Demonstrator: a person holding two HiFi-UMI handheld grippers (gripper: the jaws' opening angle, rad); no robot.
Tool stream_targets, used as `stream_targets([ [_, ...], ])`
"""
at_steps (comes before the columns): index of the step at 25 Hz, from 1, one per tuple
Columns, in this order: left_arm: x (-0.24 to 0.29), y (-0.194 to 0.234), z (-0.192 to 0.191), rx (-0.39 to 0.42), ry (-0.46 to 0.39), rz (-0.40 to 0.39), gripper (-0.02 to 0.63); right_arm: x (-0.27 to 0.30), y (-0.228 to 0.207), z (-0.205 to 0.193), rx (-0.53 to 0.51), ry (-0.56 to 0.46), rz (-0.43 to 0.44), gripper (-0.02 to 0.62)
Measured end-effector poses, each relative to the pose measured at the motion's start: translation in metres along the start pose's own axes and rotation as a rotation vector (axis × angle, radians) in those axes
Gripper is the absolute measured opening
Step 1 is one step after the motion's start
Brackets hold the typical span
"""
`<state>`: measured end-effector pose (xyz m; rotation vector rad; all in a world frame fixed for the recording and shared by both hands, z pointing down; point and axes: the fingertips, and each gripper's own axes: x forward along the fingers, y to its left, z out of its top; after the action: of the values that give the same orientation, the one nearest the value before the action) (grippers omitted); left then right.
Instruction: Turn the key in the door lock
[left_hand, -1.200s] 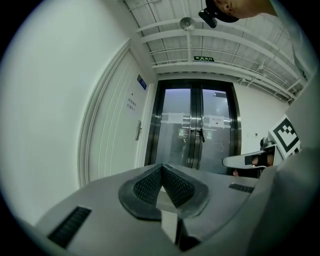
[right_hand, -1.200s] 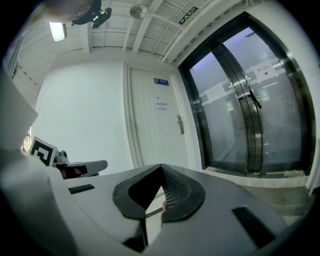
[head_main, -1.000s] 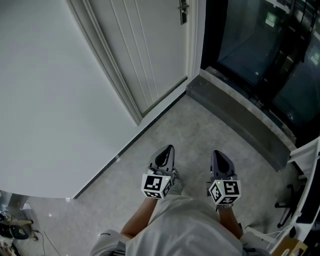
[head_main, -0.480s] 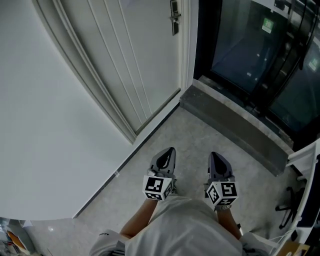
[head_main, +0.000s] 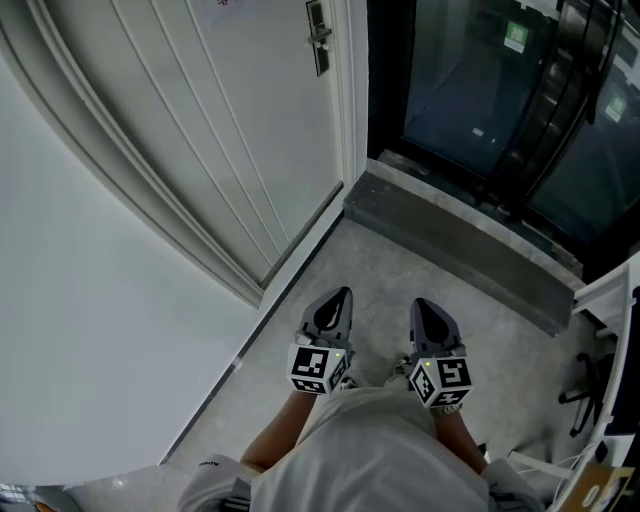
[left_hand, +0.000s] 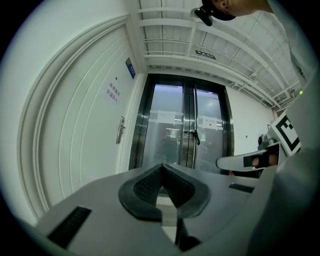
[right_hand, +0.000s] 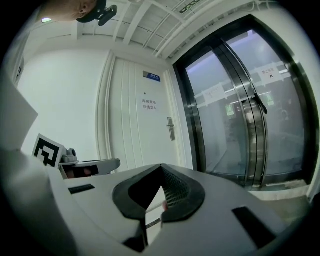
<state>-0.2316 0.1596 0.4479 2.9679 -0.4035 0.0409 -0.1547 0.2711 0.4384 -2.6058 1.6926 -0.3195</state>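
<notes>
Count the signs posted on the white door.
2. A blue plate sits near the top of the white door, and a white paper notice hangs a little below it. Nothing blocks the door in the right gripper view, so none seem hidden.

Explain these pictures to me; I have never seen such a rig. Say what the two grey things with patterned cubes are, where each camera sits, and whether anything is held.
A person wears a camera on the head and holds a two-jaw gripper in each hand. The head view looks down on the left gripper and the right gripper, each with a marker cube at its back. The other two pictures come from cameras riding on the grippers, looking along their jaws. Both pairs of jaws are shut, nothing visibly held. Ahead stands a white door with its handle and lock; right of it are dark glass doors.
</notes>
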Motion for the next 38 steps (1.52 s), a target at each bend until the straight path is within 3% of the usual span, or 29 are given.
stream_targets([
  [4, 0.026, 0.004, -0.002, 0.010, 0.016, -0.015, 0.008, 0.014, -0.020, 0.000, -0.001, 0.007, -0.029, -0.009],
  [8, 0.049, 0.012, -0.006, 0.011, 0.026, 0.020, 0.009, 0.037, -0.045, -0.001, 0.018, 0.013, -0.025, -0.009],
  [13, 0.082, 0.026, -0.013, -0.006, 0.056, 0.081, 0.008, 0.080, -0.072, -0.004, 0.025, 0.042, 0.024, -0.009],
  [30, 0.211, 0.053, 0.011, 0.000, 0.006, 0.335, 0.008, 0.211, -0.166, 0.040, -0.002, 0.062, 0.255, -0.009],
  [38, 0.251, 0.047, 0.013, 0.002, 0.009, 0.362, 0.009, 0.246, -0.203, 0.049, 0.011, 0.059, 0.276, -0.009],
])
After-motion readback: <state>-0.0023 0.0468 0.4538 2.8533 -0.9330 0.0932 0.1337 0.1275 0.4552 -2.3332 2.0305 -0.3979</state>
